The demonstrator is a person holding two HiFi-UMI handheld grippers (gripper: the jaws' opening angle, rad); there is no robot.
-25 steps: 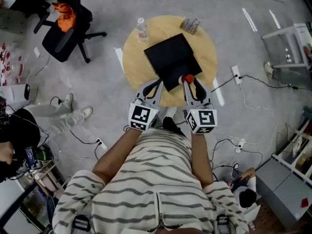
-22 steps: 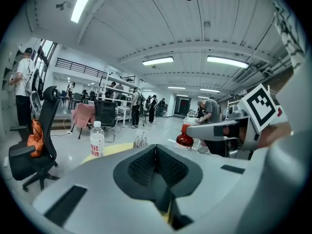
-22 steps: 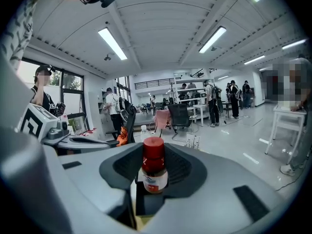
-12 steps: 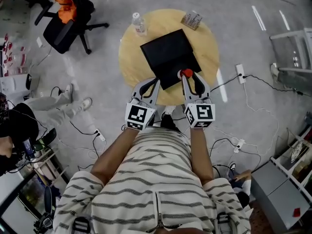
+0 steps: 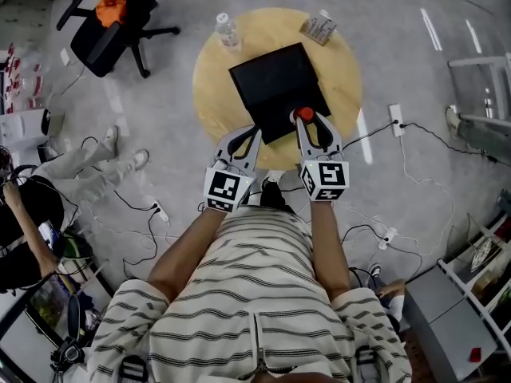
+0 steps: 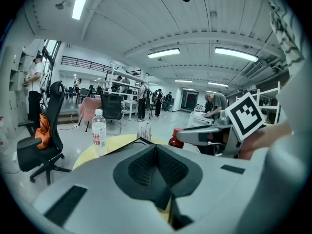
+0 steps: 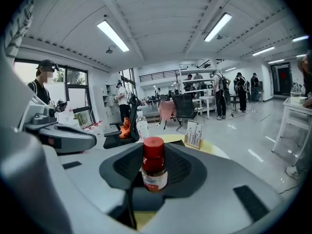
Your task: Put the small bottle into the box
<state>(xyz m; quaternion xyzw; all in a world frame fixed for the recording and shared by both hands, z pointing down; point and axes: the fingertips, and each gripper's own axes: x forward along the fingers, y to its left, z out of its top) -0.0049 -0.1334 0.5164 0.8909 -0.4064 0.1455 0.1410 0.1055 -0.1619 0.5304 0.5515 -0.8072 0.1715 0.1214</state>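
The right gripper (image 5: 308,120) is grasping the small bottle (image 7: 154,165) upright between its fingers; the left gripper (image 5: 249,134) is holding its fingers clenched, empty. The box (image 5: 278,90) is lying just beyond them.

Both arms reach forward, side by side; left gripper (image 5: 256,129) has jaws together, right gripper (image 5: 307,119) clamps the small bottle (image 7: 154,164).

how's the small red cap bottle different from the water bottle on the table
The small bottle has a red cap; the water bottle is clear with a white cap. The small bottle is clamped between the right gripper's fingers over the round table's near side; the water bottle stands free at its far edge. The water bottle looks taller. Both are upright and labelled.
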